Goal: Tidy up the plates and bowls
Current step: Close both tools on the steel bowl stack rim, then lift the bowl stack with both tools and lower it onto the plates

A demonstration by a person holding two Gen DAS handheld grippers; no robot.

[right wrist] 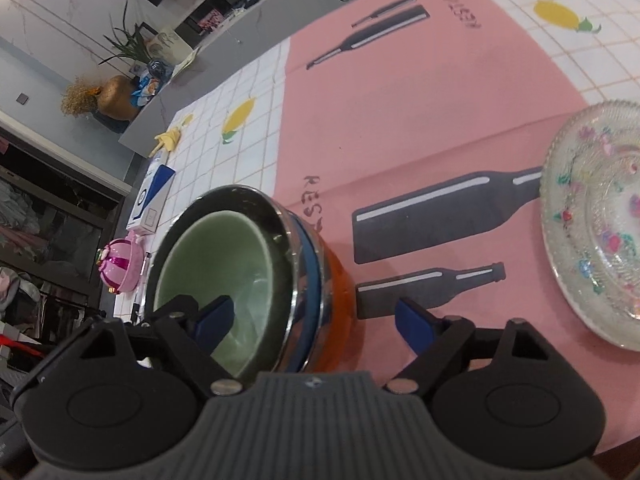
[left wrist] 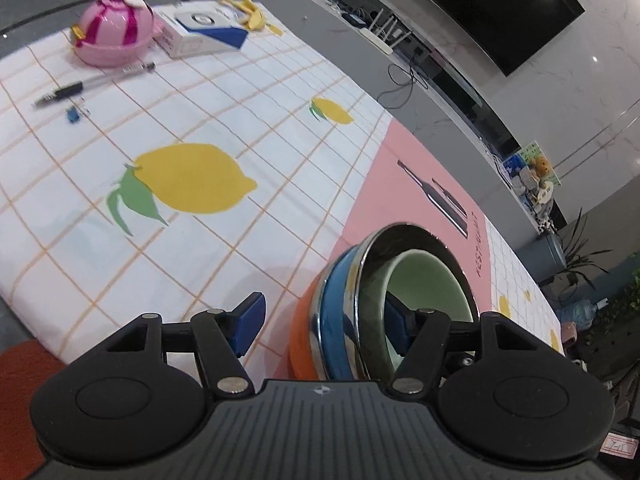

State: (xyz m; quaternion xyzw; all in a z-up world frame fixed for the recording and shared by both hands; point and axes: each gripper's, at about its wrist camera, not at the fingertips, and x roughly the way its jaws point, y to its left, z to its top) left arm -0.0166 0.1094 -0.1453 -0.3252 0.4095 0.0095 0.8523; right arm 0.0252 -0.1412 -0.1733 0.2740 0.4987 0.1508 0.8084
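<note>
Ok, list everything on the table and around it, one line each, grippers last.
green bowl: 1, pale green, innermost of the nested stack
steel bowl: 1, shiny metal, around the green bowl
blue bowl: 1, blue, under the steel bowl
orange bowl: 1, orange, bottom of stack, on the pink mat
glass plate: 1, clear with coloured flowers, on the pink mat, right of the stack
pink mat: 1, pink, bottle prints
tablecloth: 1, white grid with lemons
pink lidded bowl: 1, far end
white-blue box: 1, beside it
pen: 1, near them
left gripper: jaws open, straddling the stack's rim
right gripper: jaws open, straddling the rim
</note>
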